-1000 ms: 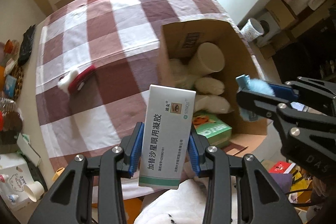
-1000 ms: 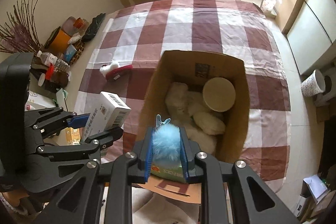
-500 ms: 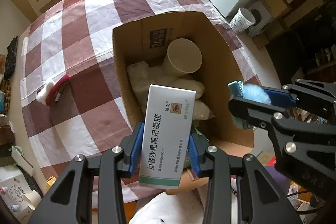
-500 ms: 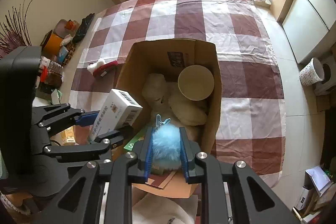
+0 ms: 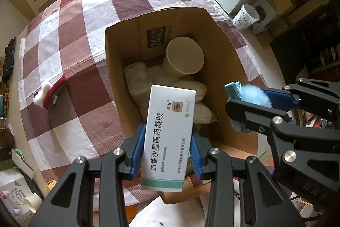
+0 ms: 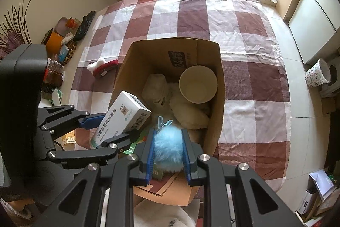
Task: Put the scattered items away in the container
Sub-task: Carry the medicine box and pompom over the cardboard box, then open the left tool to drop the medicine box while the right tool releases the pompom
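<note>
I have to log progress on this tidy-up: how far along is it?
Well along. Done: a paper cup and white plush items already lie in the cardboard box. In hand: the left gripper holds a white medicine box, the right gripper a blue pom-pom clip, both above the box. Left: a red-and-white item on the checked tablecloth.

The box [image 5: 167,131] in the left gripper [image 5: 167,146] is smooth, slightly glossy printed card. The pompom [image 6: 167,146] in the right gripper [image 6: 167,152] is soft blue fluff on a shiny clip. Both grippers are matt black plastic with blue pads and bright metal screws. The carton [image 6: 216,99] is plain matt brown cardboard; the cup [image 6: 197,84] inside looks like matt paper. The tablecloth [image 6: 191,14] is woven checked cloth, lightly creased. The small hat [image 5: 51,93] is red cloth with white fuzzy trim.
</note>
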A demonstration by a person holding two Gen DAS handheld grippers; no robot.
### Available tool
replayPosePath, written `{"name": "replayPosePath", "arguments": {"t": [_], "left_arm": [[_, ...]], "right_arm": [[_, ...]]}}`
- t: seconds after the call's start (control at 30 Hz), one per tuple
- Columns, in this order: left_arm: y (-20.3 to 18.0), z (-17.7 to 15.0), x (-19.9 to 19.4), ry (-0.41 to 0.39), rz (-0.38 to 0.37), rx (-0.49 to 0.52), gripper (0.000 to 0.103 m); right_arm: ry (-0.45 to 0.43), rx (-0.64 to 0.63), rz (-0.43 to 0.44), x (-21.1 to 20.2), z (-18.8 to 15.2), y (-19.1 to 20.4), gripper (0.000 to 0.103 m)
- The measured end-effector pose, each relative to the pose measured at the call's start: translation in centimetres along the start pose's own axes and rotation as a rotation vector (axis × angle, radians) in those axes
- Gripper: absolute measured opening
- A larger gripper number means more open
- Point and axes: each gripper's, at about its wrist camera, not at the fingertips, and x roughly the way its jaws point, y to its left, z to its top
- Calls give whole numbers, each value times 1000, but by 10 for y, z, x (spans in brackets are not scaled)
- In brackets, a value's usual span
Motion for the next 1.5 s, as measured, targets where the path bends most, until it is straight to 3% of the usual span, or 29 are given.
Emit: {"name": "replayPosePath", "arguments": {"t": [0.9, 1.0, 1.1, 1.17, 1.5], "left_arm": [[1, -2, -3, 9, -20, 31, 40], [1, -3, -5, 14, -36, 28, 41], [1, -6, -10, 5, -35, 28, 59], [1, -8, -16, -9, -28, 34, 62], [13, -12, -28, -29, -25, 8, 63]], "right_arm": [[4, 7, -11, 3, 4, 9, 25], [6, 23, -9, 1, 5, 8, 36], [-14, 23, -33, -6, 6, 9, 48], [-28, 17, -46, -11, 7, 9, 53], [-33, 29, -80, -15, 10, 14, 54]]}}
